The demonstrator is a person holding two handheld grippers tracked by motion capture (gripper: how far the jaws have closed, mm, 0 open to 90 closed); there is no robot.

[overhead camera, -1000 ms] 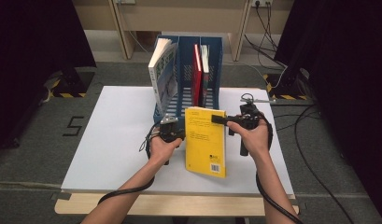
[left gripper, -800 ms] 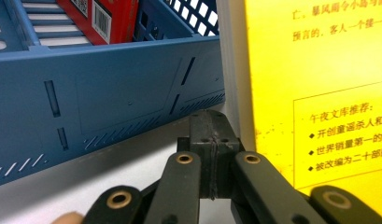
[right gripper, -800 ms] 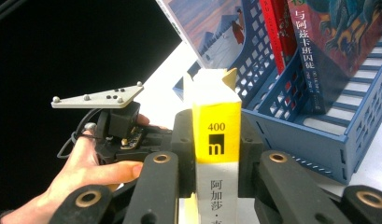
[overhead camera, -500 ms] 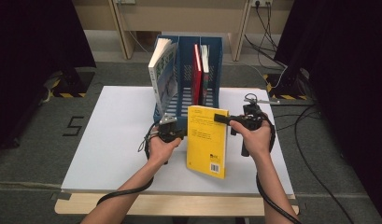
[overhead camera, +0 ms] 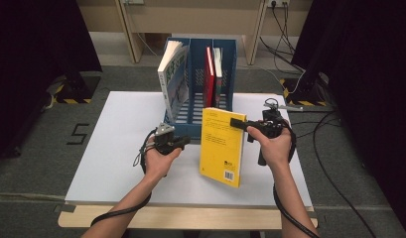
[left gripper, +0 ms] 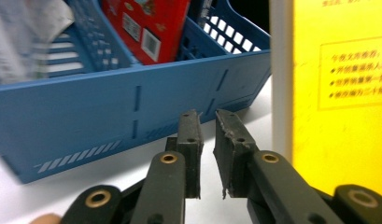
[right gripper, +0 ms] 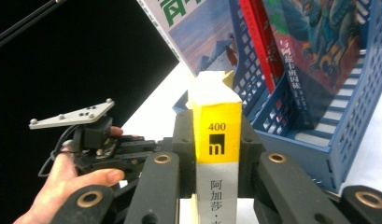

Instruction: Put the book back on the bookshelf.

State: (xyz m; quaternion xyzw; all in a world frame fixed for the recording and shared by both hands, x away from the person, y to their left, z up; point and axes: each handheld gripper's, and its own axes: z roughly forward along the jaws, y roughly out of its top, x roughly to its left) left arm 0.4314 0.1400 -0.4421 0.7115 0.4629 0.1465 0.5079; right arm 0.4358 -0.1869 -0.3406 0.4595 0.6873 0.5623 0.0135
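High view: the right gripper (overhead camera: 238, 122) pinches the yellow book (overhead camera: 222, 146) upright on the counter (overhead camera: 111, 148), just in front of the blue file rack (overhead camera: 198, 130). The left gripper (overhead camera: 184, 142), jaws just parted and empty, sits beside the book. Held one-sided, the book may tip or twist.

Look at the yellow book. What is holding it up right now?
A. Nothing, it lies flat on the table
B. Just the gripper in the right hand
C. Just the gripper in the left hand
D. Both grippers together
B: the right gripper has its jaws pressed on both sides of the yellow book, while the left gripper sits beside it with an empty gap between its jaws, which have just been opening.
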